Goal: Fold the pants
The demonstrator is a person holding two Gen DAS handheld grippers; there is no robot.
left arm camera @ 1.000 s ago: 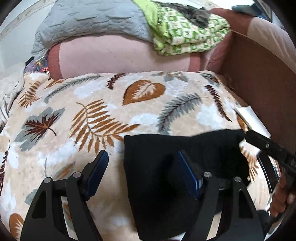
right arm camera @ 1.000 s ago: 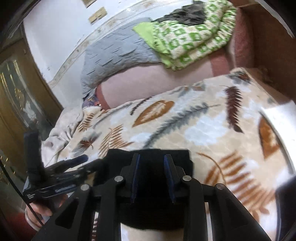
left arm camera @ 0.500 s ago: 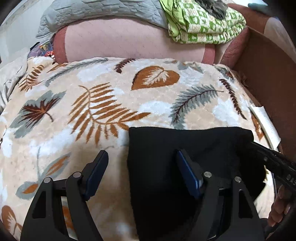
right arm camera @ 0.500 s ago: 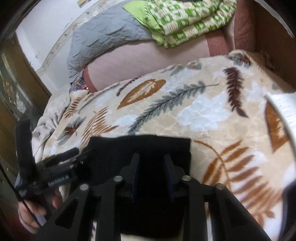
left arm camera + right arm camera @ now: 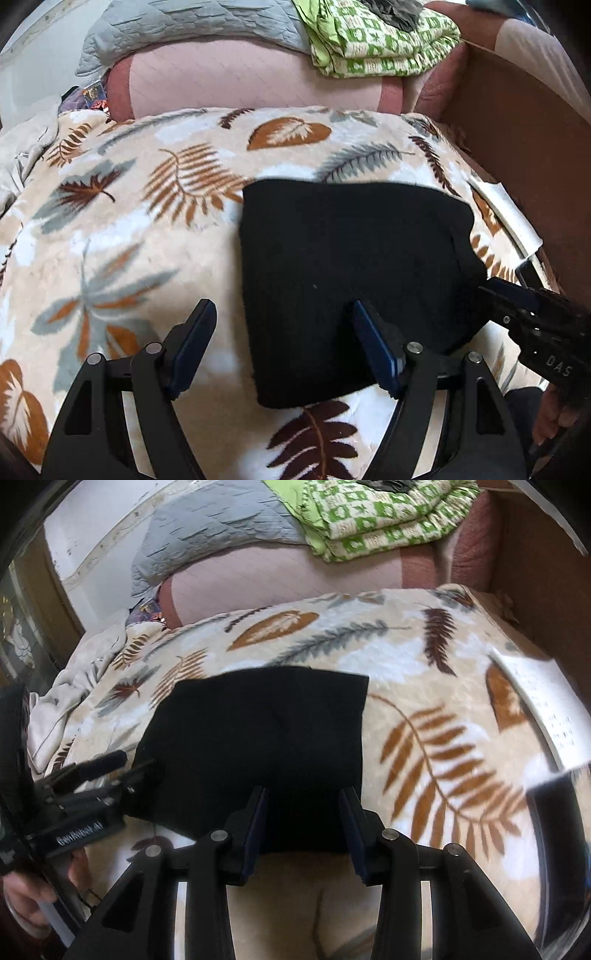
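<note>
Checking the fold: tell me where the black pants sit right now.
The black pants lie folded into a compact block on the leaf-print blanket, centre-right in the left wrist view, in front of both open grippers, short of the green checked quilt.

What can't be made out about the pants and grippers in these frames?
- Near edge of the black pants: right wrist view, hidden behind the right gripper.
- Fold layers: both views, uniform black hides them.
- Printed white sheet: text blurred, too small.
- Left gripper: contact with the blanket unclear.
</note>
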